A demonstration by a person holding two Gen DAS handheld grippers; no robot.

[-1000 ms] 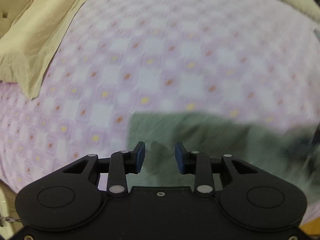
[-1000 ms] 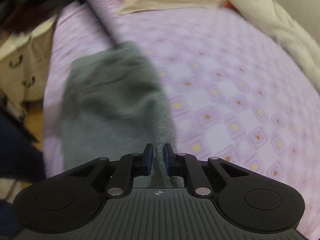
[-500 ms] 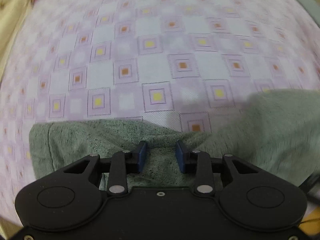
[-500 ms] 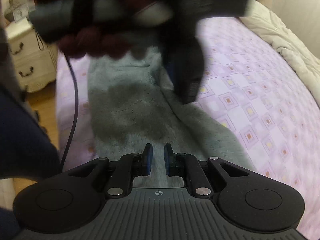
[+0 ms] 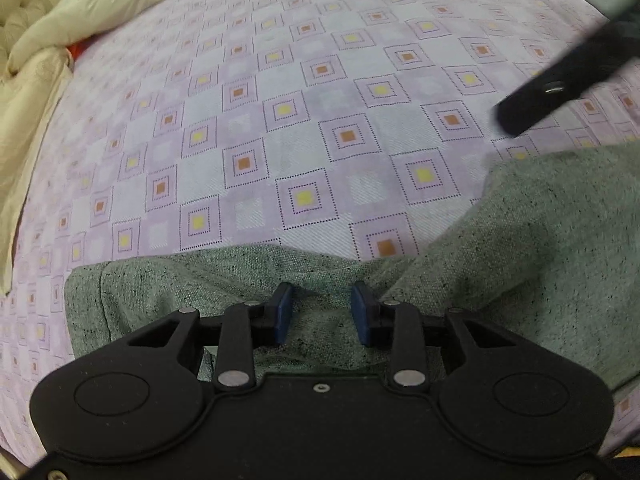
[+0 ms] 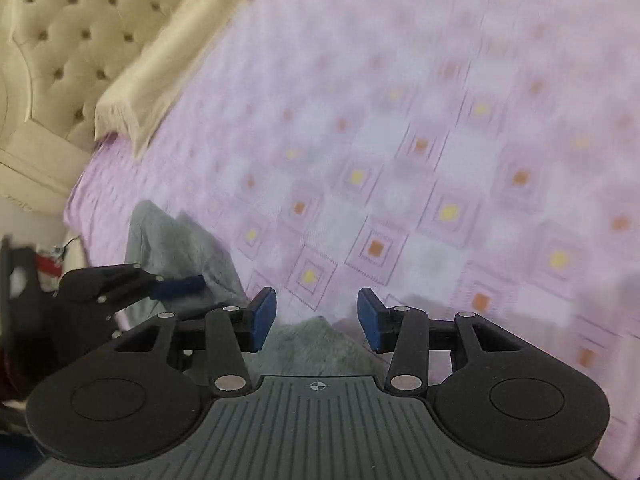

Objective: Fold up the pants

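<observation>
Left wrist view: my left tongs (image 5: 322,312) stand open, their blue pads apart, low over the grey-green pants (image 5: 540,248). The cloth passes beneath the gap between the pads; neither pad pinches it. The pants lie on the bed (image 5: 320,100), along the near edge of its lilac sheet printed with dotted squares. One end with a stitched hem lies flat to the left; to the right the cloth rises in a broader, rumpled mass. A shallow fold runs between the two parts just ahead of my pads. A cream quilt (image 5: 60,32) is bunched at the far left of the bed, well apart from the pants. At upper right a dark blurred bar crosses the sheet; I take it for part of my right tongs (image 5: 560,88), though the blur does not let me tell for certain.

Right wrist view (blurred by motion): my right tongs (image 6: 316,314) are open wide and hold nothing. A peak of the pants (image 6: 316,344) shows just below the gap, touching neither pad. More of the grey cloth lies at lower left, where my left tongs (image 6: 176,284) appear side-on against it. A tufted cream headboard (image 6: 60,40) and a pillow (image 6: 160,72) occupy the upper left.
</observation>
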